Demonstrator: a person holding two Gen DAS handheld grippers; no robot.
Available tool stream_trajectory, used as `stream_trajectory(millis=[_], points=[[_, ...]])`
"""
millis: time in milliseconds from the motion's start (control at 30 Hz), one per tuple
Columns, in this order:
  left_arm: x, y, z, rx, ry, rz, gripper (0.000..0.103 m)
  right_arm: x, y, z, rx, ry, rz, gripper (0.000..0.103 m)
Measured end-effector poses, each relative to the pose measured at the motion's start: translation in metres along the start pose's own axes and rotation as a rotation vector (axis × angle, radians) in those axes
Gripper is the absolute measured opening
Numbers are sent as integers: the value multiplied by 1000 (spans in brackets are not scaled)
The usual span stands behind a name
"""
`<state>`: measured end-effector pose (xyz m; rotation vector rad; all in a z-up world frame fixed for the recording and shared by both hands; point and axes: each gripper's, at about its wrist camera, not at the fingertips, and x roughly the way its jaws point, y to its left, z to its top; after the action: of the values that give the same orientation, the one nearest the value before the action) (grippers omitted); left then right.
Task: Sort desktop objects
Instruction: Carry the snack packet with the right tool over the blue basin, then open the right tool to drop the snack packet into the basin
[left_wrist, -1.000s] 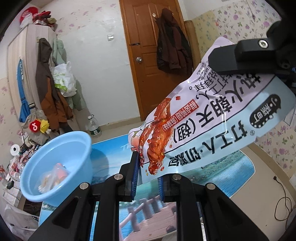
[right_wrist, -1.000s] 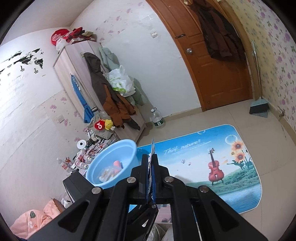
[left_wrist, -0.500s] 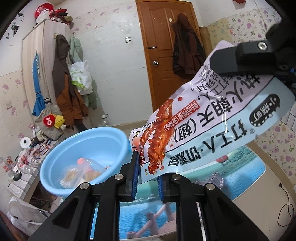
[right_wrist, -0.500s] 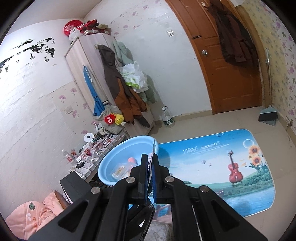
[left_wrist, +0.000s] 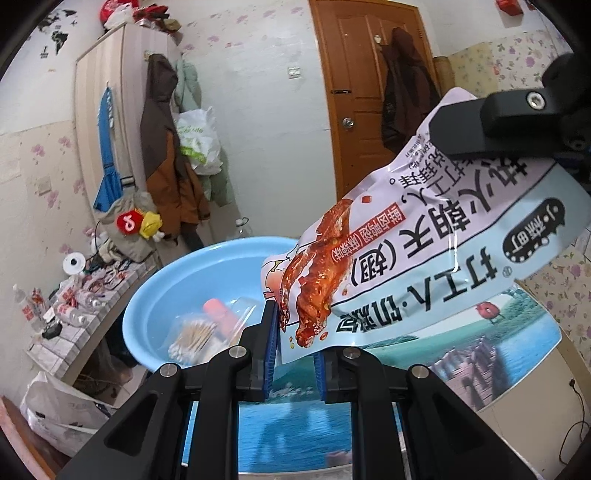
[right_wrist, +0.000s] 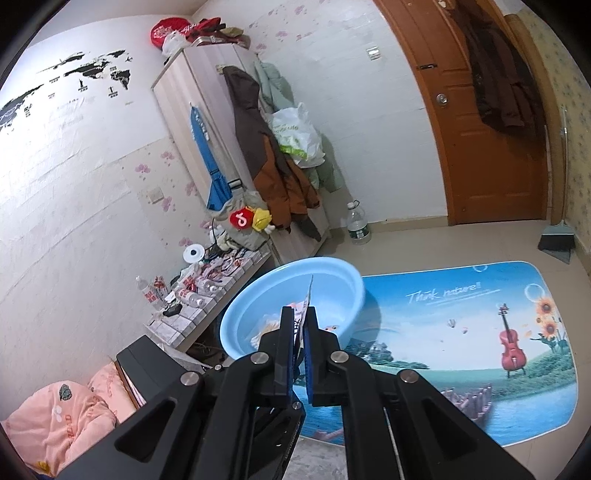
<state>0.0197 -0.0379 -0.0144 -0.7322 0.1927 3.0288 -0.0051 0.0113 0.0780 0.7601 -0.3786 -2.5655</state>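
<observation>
A large snack packet (left_wrist: 424, 251), pale with a red chicken picture and black print, hangs in the air between both grippers. My left gripper (left_wrist: 293, 325) is shut on its lower corner. My right gripper (right_wrist: 300, 321) is shut on the other end, where the packet (right_wrist: 308, 295) shows edge-on between the blue pads; one of its black fingers (left_wrist: 480, 125) lies across the packet's top in the left wrist view. Just beyond and below stands a light blue basin (left_wrist: 177, 280) (right_wrist: 332, 269) holding a bag of cotton swabs (left_wrist: 194, 334) and an orange item (left_wrist: 218, 310).
The basin rests on the edge of a printed floor mat (right_wrist: 461, 325). Left of it is a low tiled shelf (right_wrist: 207, 295) crowded with small bottles, then a wardrobe (right_wrist: 207, 110) hung with coats. A water bottle (right_wrist: 357, 223) and a dustpan (right_wrist: 556, 240) stand near the door.
Both grippers, still holding the packet, have swung across the room toward the basin; it now sits larger and nearer the middle of both views, partly behind the packet.
</observation>
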Motion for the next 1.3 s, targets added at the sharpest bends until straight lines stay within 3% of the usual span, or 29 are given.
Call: stream_trajectory(millis=[767,1300], points=[[69,90,-15,-68,95,112,16,142,29,16,-32,135,80,5],[98,110,-14,-92,119,126,18,189,22,19,-29,159,74,7]])
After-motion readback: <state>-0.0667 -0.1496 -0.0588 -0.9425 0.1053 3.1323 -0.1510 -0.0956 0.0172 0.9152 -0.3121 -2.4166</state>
